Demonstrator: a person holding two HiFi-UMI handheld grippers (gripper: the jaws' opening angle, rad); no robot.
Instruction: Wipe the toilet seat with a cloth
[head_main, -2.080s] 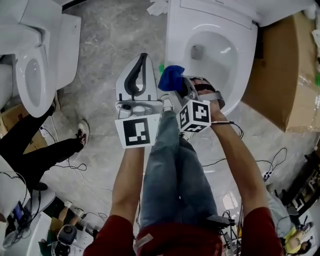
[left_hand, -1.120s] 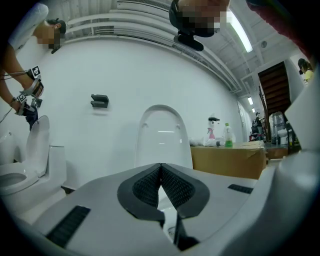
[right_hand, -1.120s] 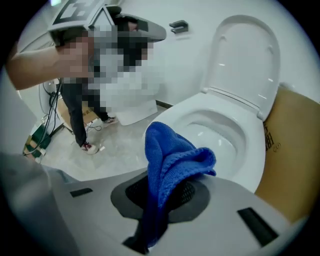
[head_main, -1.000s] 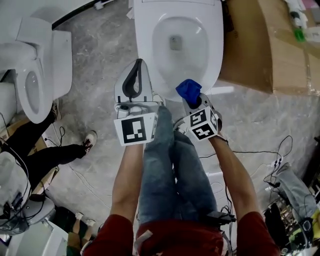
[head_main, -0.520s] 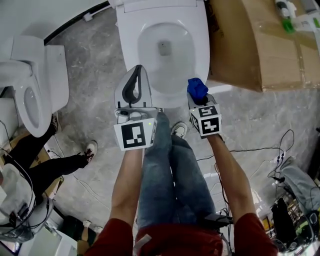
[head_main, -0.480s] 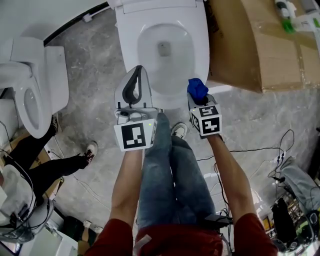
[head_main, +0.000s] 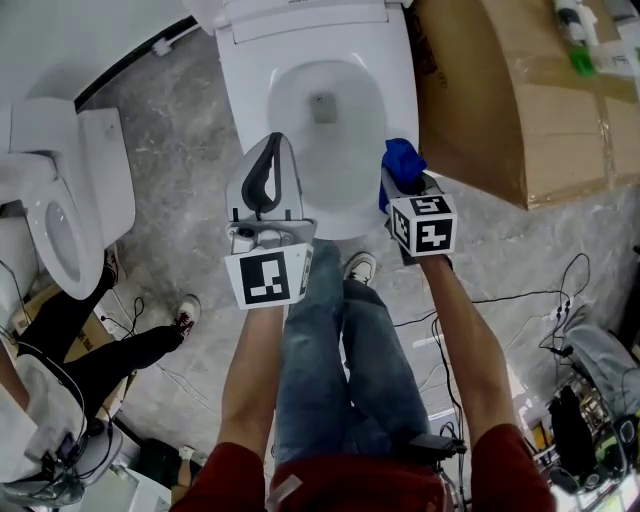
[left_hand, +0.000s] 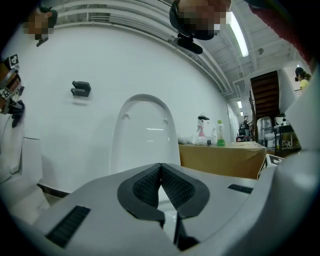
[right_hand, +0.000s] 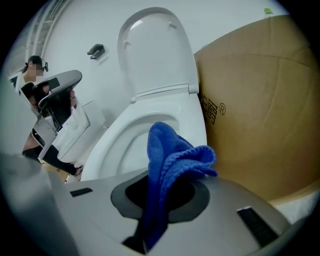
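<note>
Two hand-held grippers, one person, one toilet under attention.

1. Left gripper (head_main: 272, 150): jaws pressed together with nothing between them; in the left gripper view (left_hand: 160, 167) the ribbed black pads meet at their tips. It hangs over the front left of the toilet, its marker cube (head_main: 272, 278) facing up.
2. Right gripper (head_main: 399, 186): jaws clamped on the blue cloth (head_main: 402, 160). In the right gripper view (right_hand: 160, 195) the cloth (right_hand: 170, 155) rises out of the jaws in a bunched, folded tuft. Its marker cube (head_main: 424, 224) sits just behind.
3. Blue cloth, location: from the head view it lies over the right front edge of the toilet seat (head_main: 392, 105); whether it touches the seat I cannot tell.
4. Toilet, white: bowl (head_main: 325, 100) uncovered, lid (right_hand: 155, 50) raised upright against the wall.
5. Cardboard box (head_main: 500, 90): large, brown, standing just beside the toilet on its right; printed marks show on its side (right_hand: 260, 110).
6. Green bottle (left_hand: 219, 134): upright on top of the box.
7. Second toilet (head_main: 60, 200): white, at the far left, well apart from the first.
8. Operator: blue jeans (head_main: 340, 350), red top, one pale shoe (head_main: 358, 268) near the toilet's base.
9. Bystander: black-trousered legs (head_main: 90, 340) at lower left.
10. Floor (head_main: 180, 120): grey marbled stone, with loose cables (head_main: 500, 300) on the right.
</note>
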